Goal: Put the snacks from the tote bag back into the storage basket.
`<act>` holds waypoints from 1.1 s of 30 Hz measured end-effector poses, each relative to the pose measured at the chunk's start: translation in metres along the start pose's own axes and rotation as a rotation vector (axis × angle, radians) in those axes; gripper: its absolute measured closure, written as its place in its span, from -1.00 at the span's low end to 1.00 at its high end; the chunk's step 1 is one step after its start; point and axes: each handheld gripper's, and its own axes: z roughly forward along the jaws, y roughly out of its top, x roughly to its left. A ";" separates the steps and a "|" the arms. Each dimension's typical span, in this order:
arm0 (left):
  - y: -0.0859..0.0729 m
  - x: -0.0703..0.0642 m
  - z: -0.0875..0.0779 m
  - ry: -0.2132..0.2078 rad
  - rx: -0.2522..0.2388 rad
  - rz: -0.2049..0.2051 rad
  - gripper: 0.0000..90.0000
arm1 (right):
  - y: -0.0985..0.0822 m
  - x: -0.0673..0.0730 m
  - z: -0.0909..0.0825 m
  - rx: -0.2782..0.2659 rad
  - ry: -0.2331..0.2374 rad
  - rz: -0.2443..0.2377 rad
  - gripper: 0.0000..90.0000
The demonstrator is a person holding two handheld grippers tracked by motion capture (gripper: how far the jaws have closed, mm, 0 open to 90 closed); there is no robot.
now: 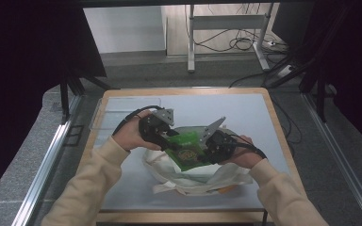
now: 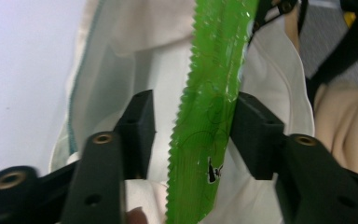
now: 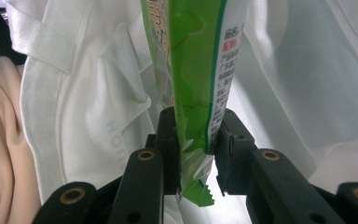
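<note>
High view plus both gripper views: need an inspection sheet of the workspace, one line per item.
Surface: table with pale top and wooden rim.
Job's things: green snack packet held up over a white cloth bag that lies crumpled on the table.
Clutter: clear sheet at the far left of the table.
Grippers: right gripper shut on the packet's end; left gripper has the packet's serrated edge between its jaws, one pad touching, the other apart.
Cables: black cable trails from the left gripper; loose cables on the floor beyond.
Surroundings: grey floor, metal desk frame, dark curtains at the sides.
</note>
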 end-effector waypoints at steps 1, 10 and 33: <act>0.001 0.000 0.000 -0.008 0.012 0.011 0.30 | 0.000 0.000 0.000 -0.003 0.002 -0.003 0.61; 0.005 0.000 0.003 -0.037 0.078 0.055 0.62 | 0.005 0.001 0.001 -0.002 -0.002 -0.018 0.61; -0.001 0.003 -0.010 -0.034 0.061 0.037 0.71 | 0.004 0.002 -0.007 -0.094 0.017 0.039 0.33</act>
